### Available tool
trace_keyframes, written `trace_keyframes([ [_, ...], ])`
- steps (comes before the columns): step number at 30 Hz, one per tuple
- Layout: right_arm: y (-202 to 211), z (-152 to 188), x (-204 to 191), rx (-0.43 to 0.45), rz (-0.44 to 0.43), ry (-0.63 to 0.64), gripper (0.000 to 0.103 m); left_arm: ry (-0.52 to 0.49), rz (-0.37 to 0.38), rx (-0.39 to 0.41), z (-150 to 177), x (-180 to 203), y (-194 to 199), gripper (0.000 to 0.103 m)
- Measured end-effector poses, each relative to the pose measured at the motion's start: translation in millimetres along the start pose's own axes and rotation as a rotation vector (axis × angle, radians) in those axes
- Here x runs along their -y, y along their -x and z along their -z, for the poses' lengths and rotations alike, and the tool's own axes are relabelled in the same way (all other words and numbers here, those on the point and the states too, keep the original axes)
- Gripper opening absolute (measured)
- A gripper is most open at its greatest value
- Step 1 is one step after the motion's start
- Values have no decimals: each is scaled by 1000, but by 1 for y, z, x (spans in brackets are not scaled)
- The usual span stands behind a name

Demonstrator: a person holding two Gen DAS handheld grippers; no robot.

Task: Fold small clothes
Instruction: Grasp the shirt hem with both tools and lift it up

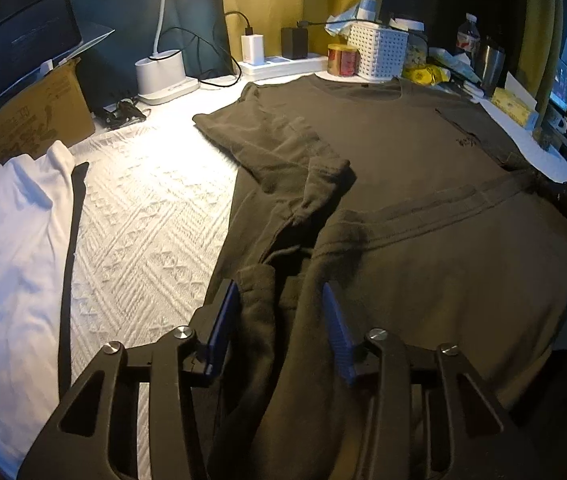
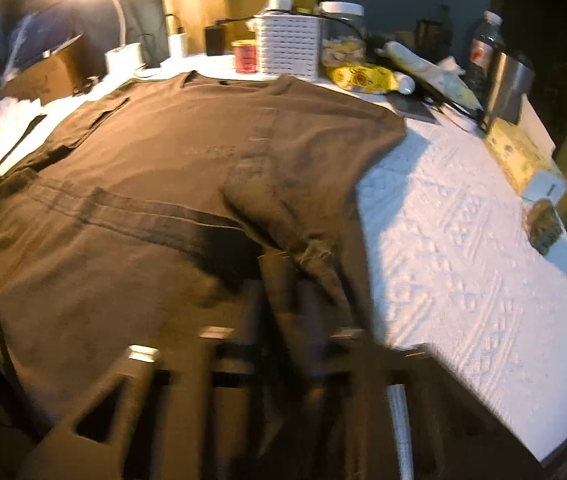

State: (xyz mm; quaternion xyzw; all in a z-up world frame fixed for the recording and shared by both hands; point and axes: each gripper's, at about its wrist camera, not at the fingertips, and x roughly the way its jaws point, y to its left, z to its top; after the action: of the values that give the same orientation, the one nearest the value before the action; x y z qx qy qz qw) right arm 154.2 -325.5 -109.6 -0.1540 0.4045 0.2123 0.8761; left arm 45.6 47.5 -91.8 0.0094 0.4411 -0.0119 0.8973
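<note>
Shirt: dark olive-brown cotton long-sleeved shirt (image 1: 423, 160) – we find it spread flat over most of the white textured bedspread (image 1: 151, 216), collar toward the clutter at the far edge.
Sleeves: in the left wrist view we see one sleeve folded back across the chest, its cuff lying near the middle of the body; in the right wrist view the other sleeve slants down toward the tongs.
Left gripper (image 1: 283, 320): we see its blue pads (image 1: 221, 328) standing partly apart, a thick bunched fold of the shirt rising between them; the cloth fills the gap, but we cannot tell that the pads press it.
Right gripper (image 2: 287, 292): blurred in its own view – we read its tongs as narrowed right down, with a fold of the sleeve's end running in between the fingers; the grip looks to be on the shirt.
Left of the shirt: a white cloth garment (image 1: 11, 240) lies crumpled, with a dark strap (image 1: 71, 248) running along its edge.
Far edge: white perforated plastic basket (image 1: 379, 52), red and gold tin (image 1: 341, 60), white power strip (image 1: 283, 66), brown cardboard box (image 1: 31, 120).
Right edge: yellow tissue box (image 2: 523, 156) on the bedspread, well apart from the shirt.
</note>
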Motion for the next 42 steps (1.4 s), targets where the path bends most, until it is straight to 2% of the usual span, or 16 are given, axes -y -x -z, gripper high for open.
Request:
trace_keyframes([
  [1, 2, 2, -4, -6, 8, 18, 8, -7, 3, 0, 1, 1, 1, 41],
  [3, 9, 7, -6, -10, -16, 10, 7, -18, 14, -4, 3, 2, 3, 29],
  [12, 61, 50, -24, -38, -80, -20, 7, -34, 74, -12, 14, -4, 19, 29],
  [17, 76, 78, -26, -64, -64, -68, 6, -33, 44, 9, 9, -14, 22, 30],
  [24, 93, 96, -21, -65, -28, -110, 6, -72, 52, 13, 2, -12, -3, 29],
  [25, 96, 98, -20, -64, -19, -113, 6, -79, 51, 8, 2, -10, -6, 25],
  [26, 99, 99, -19, -61, -12, -117, 6, -94, 51, 1, 3, -7, -7, 5],
  [27, 102, 100, -17, -61, -3, -118, 6, -106, 44, 6, 4, -4, -5, 5],
  [35, 123, 103, -1, -16, 52, -158, 6, -87, -10, 121, 17, -7, 61, 3],
  [42, 144, 91, 5, 58, 86, -155, 6, -50, -60, 182, 21, -18, 100, 3],
])
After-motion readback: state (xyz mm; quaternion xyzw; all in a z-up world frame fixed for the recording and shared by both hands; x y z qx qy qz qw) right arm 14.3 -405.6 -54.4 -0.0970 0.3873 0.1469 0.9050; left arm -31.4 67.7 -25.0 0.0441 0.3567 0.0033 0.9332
